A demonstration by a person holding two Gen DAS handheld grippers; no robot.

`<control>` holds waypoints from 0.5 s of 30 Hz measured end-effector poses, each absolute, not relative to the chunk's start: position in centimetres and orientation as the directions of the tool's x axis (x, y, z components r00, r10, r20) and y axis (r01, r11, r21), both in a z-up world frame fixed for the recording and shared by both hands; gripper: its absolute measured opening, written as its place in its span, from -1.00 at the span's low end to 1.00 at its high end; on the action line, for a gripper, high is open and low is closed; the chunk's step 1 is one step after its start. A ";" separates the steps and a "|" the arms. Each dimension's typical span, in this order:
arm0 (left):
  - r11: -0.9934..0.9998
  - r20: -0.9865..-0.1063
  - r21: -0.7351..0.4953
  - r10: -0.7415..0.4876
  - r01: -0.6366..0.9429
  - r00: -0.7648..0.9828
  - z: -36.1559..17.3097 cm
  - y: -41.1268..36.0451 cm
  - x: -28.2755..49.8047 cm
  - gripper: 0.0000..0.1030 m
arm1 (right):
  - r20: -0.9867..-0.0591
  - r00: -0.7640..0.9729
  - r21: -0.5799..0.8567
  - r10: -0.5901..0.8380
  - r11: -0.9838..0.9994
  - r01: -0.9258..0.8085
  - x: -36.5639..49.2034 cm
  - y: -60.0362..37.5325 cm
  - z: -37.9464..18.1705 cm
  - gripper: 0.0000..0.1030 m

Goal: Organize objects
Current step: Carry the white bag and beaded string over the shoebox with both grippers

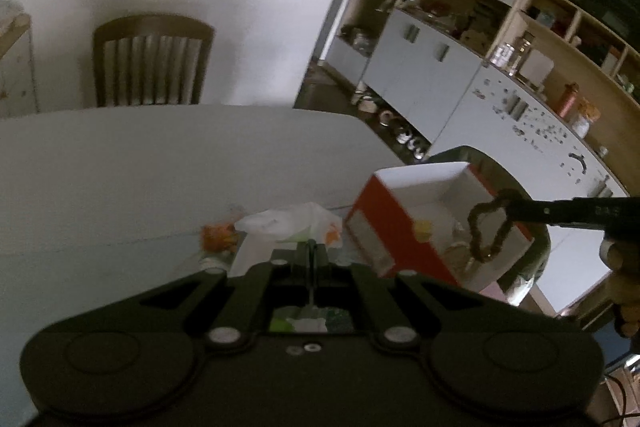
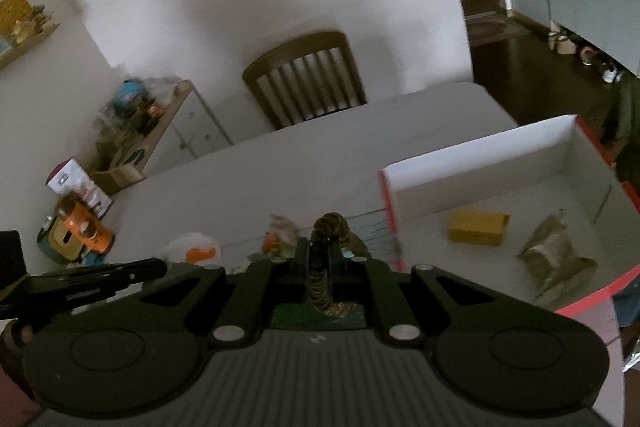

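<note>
My right tongs (image 2: 320, 255) are clamped on a limp brown cord (image 1: 486, 227), dangling over the open box (image 1: 424, 187). It's light and floppy, so hold mid-length. Left tongs (image 1: 312, 251) are clenched on nothing, above the white wrapper (image 1: 280, 223) on the table (image 1: 160, 163).

Blurred shelf clutter (image 1: 472, 23); box's (image 2: 500, 163) right side cut off.

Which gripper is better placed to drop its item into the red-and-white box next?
Right. The right gripper dangles the dark coiled chain over the open box. The left gripper, pinching a white plastic bag, sits beside the box, over the table.
</note>
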State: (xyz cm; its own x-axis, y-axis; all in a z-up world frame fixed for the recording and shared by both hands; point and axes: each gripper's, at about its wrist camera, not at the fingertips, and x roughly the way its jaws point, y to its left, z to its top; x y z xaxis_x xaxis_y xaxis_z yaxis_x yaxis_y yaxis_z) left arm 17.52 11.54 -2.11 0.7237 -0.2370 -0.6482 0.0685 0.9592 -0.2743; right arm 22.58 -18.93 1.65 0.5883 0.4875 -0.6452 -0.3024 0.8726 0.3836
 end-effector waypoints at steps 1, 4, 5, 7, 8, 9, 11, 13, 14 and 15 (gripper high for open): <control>0.960 -0.646 -0.270 -0.240 0.077 0.725 -1.9 10.9 17.9 -1.00 | -0.645 0.595 0.379 0.479 0.877 -0.296 22.8 -19.7 1.6 -0.85; 0.952 -0.635 -0.289 -0.269 0.101 0.724 -1.6 8.9 19.0 -1.00 | -0.644 0.610 0.374 0.461 0.886 -0.275 23.3 -21.8 1.6 -0.85; 0.952 -0.632 -0.286 -0.275 0.112 0.724 -1.5 7.9 19.4 -1.00 | -0.644 0.616 0.372 0.455 0.889 -0.268 23.5 -22.5 1.6 -0.85; 0.949 -0.627 -0.288 -0.291 0.132 0.723 -1.2 6.5 20.0 -1.00 | -0.643 0.624 0.368 0.443 0.894 -0.255 23.9 -23.8 1.5 -0.85; 0.946 -0.624 -0.291 -0.301 0.143 0.721 -1.1 5.7 20.3 -1.00 | -0.643 0.628 0.367 0.438 0.896 -0.249 24.1 -24.5 1.4 -0.85; 0.944 -0.621 -0.293 -0.311 0.155 0.719 -1.0 4.9 20.6 -1.00 | -0.644 0.631 0.365 0.433 0.898 -0.244 24.3 -25.1 1.4 -0.85; 0.940 -0.619 -0.290 -0.328 0.180 0.714 -0.8 3.0 21.5 -1.00 | -0.646 0.636 0.360 0.422 0.903 -0.234 24.7 -26.3 1.3 -0.85; 0.936 -0.618 -0.287 -0.342 0.202 0.708 -0.8 1.4 22.1 -1.00 | -0.647 0.640 0.358 0.414 0.906 -0.224 25.1 -27.6 1.1 -0.85; 0.935 -0.618 -0.286 -0.349 0.212 0.705 -0.8 0.6 22.4 -1.00 | -0.648 0.643 0.354 0.408 0.909 -0.221 25.4 -28.1 1.0 -0.85; 0.932 -0.618 -0.285 -0.357 0.224 0.700 -0.8 -0.3 22.8 -1.00 | -0.650 0.644 0.350 0.402 0.912 -0.216 25.7 -28.6 0.9 -0.85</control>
State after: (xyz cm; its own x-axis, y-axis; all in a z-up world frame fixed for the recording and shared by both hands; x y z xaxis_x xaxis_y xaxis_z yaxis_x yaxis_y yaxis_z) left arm 22.83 -0.35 -0.76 0.7001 -0.3571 -0.6183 0.2242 0.9321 -0.2845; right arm 25.68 -28.61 0.86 0.6445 0.4021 -0.6504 -0.2159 0.9117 0.3496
